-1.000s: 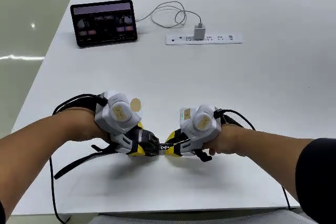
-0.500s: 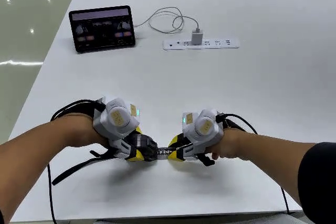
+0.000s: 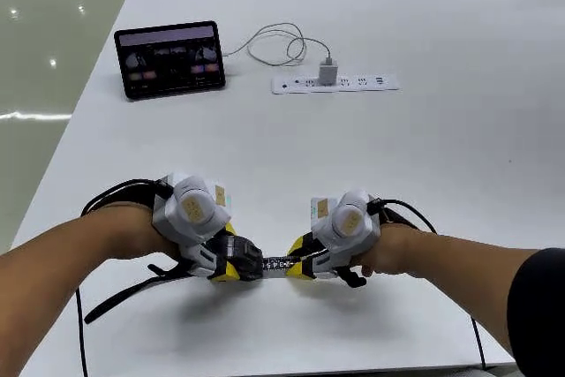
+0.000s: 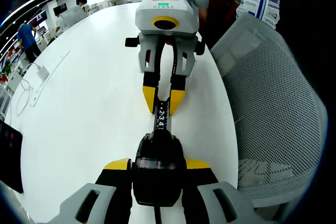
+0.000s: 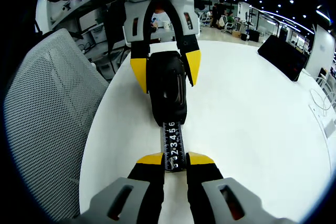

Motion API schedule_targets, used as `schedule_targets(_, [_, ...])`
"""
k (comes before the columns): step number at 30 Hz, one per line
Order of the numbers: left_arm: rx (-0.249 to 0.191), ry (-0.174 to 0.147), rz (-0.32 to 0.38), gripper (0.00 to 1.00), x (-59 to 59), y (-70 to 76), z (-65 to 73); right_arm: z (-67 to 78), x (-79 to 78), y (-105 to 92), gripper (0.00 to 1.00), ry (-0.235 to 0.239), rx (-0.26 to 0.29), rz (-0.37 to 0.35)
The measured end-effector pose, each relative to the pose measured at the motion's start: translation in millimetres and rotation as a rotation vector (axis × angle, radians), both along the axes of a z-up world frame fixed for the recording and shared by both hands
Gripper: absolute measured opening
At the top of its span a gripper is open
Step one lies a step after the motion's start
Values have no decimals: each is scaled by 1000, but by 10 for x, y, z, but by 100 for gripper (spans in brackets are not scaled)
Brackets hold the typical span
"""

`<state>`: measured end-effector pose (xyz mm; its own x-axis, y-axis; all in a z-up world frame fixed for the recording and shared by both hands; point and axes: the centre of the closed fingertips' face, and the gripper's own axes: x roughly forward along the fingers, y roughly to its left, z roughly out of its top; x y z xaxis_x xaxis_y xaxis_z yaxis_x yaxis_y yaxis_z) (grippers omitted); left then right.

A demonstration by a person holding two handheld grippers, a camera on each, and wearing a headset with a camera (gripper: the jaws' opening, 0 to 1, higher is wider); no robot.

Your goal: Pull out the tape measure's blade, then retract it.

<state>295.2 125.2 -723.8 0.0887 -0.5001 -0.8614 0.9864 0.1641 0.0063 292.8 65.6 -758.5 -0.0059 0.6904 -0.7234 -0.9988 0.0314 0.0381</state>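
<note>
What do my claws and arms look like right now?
The left claw and right claw match: rounded white-grey bodies, black jaws with yellow tips, a tan label on top of each. Black cables trail from both. The right arm wears a black sleeve; the left forearm is bare.

open table (image 3: 424, 174) before tablet (image 3: 169, 57), power strip (image 3: 353, 83)

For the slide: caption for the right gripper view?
Right gripper pinches the blade drawn a short way from the tape measure case clamped by the left gripper.
</note>
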Motion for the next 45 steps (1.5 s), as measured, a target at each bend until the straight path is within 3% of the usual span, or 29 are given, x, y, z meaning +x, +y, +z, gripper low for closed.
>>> schedule_targets(45, [-12, -8, 0, 32, 0, 4, 7, -9, 18, -328, 11, -6, -45, -20])
